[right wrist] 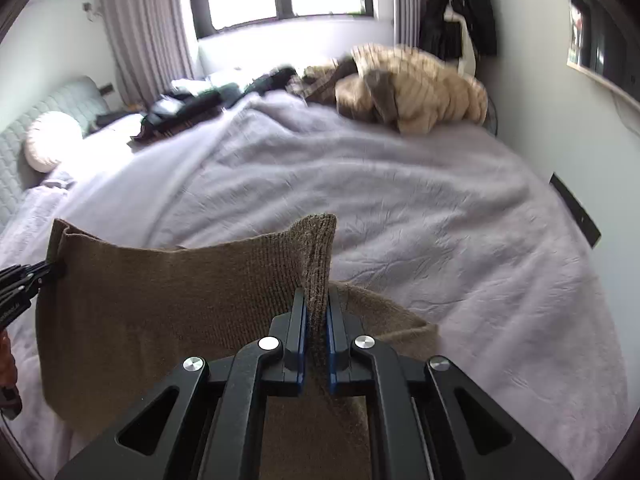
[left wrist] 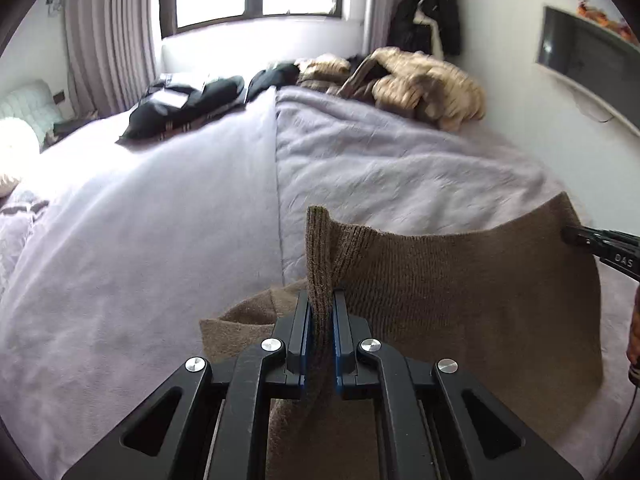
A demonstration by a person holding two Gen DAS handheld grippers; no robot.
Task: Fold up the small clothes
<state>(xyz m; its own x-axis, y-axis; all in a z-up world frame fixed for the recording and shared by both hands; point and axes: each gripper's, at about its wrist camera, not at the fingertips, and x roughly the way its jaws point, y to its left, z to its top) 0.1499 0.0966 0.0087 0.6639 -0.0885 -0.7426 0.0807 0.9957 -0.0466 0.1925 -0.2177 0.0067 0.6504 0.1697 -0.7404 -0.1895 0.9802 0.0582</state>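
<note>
A brown knitted garment hangs stretched between my two grippers above the lilac bedspread. My left gripper is shut on its left upper corner, the ribbed edge sticking up between the jaws. My right gripper is shut on the other upper corner of the same garment. The right gripper also shows at the right edge of the left wrist view, and the left gripper at the left edge of the right wrist view. The garment's lower part drapes below and is partly hidden.
A heap of beige and brown clothes lies at the far end of the bed, with black clothes to its left. A white pillow and headboard are at the left. Dark coats hang by the window.
</note>
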